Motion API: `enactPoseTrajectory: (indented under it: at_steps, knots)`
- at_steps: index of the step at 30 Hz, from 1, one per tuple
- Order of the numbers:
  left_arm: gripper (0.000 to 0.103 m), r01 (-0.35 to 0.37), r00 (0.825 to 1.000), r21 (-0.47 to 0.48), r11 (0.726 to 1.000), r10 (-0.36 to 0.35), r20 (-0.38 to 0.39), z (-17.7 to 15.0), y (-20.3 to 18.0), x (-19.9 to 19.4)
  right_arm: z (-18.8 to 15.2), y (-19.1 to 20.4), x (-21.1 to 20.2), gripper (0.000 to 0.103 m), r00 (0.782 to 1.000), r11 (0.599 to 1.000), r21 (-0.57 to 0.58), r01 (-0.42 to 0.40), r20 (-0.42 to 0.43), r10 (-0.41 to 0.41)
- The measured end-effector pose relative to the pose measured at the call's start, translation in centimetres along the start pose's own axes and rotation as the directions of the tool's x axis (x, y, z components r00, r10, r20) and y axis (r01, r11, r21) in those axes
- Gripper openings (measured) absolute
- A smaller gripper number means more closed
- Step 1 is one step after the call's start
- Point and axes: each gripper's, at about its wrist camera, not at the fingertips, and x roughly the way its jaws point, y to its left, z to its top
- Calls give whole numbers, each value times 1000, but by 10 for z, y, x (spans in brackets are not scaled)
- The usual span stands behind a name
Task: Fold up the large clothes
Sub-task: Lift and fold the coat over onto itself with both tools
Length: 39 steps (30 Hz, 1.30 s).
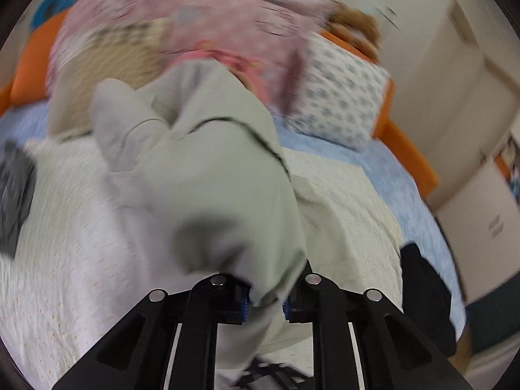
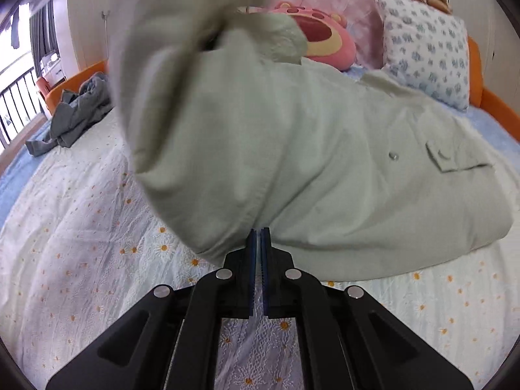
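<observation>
Evidently both tongs pinch the pale green jacket (image 2: 325,162) to lift an edge over for a fold: the left tongs (image 1: 265,302) clamp a hanging bunch, the right tongs (image 2: 259,260) are pressed together on its near hem. Most of the jacket lies on the bed (image 2: 81,243), just beyond the right tongs.

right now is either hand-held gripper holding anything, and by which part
Both hold the pale green jacket: the left hand-held gripper pinches a bunched fold of it, the right hand-held gripper its lower edge.
</observation>
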Motion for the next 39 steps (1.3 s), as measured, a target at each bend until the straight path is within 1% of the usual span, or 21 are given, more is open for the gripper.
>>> enactPoseTrajectory:
  at_steps: [1,3,6,7,9,12,15,17,19,20,21,22,24,27,29,31,32,33,35,36,39]
  knots:
    - [16,-5,1000,32,999,5,-8,0,-20,5,-1,2,-1,3,1000,1000,-11,11,3,-11]
    - [16,-55,998,120,991,60,-35,-5,-63,23,-2,3,-3,3,1000,1000,-22,21,5,-21]
    - [16,-64,988,211,975,92,-126,-24,-119,64,-4,-2,-6,3,1000,1000,-8,-1,2,1]
    - [16,-71,981,247,966,112,-156,-32,-139,80,-4,-5,-6,3,1000,1000,-6,-4,2,4]
    - [16,-82,966,277,957,145,-216,-47,-170,108,-4,-8,-6,3,1000,1000,-22,0,2,0]
    - [16,-114,943,322,940,205,-264,-66,-207,142,-9,-7,-10,3,1000,997,-71,25,-2,-25]
    - [16,-138,915,366,920,260,-308,-89,-235,175,-11,-9,-12,3,999,994,-99,41,-9,-42]
    - [16,-147,898,382,913,285,-336,-103,-237,196,-13,-12,-12,3,999,995,-97,32,-18,-34]
    - [17,-150,878,376,914,298,-374,-115,-232,217,-16,-15,-14,3,999,994,-106,21,-38,-25]
    - [17,-149,872,358,922,293,-391,-119,-227,223,-18,-16,-13,4,998,994,-110,10,-60,-17]
    - [17,-143,871,337,931,280,-404,-120,-222,227,-22,-18,-12,5,996,993,-116,-7,-94,-4]
    - [17,-132,869,302,944,257,-423,-119,-215,229,-27,-18,-14,5,995,991,-132,-10,-103,-4]
    - [17,-120,867,262,958,230,-442,-114,-209,228,-33,-18,-21,5,994,989,-148,-12,-106,-4]
    - [17,-113,870,260,959,222,-440,-110,-211,220,-38,-19,-31,7,992,987,-160,-13,-123,-6]
    - [18,-98,877,268,958,210,-432,-107,-213,208,-45,-21,-38,7,991,983,-185,-4,-131,-20]
    - [24,-52,884,274,960,171,-434,-105,-220,193,-56,-23,-47,6,991,976,-217,13,-129,-42]
    - [27,-14,888,279,960,140,-437,-103,-224,183,-59,-26,-51,6,991,976,-217,16,-125,-44]
    - [33,12,890,275,961,115,-441,-102,-226,178,-62,-30,-54,6,991,978,-208,16,-129,-44]
    - [34,95,888,231,968,22,-460,-96,-227,162,-66,-38,-59,5,990,982,-187,14,-133,-39]
    - [34,128,891,218,968,-16,-453,-92,-228,151,-68,-45,-63,5,990,985,-173,24,-135,-48]
    - [37,146,921,238,960,-43,-388,-75,-227,124,-75,-68,-74,5,989,991,-127,33,-136,-51]
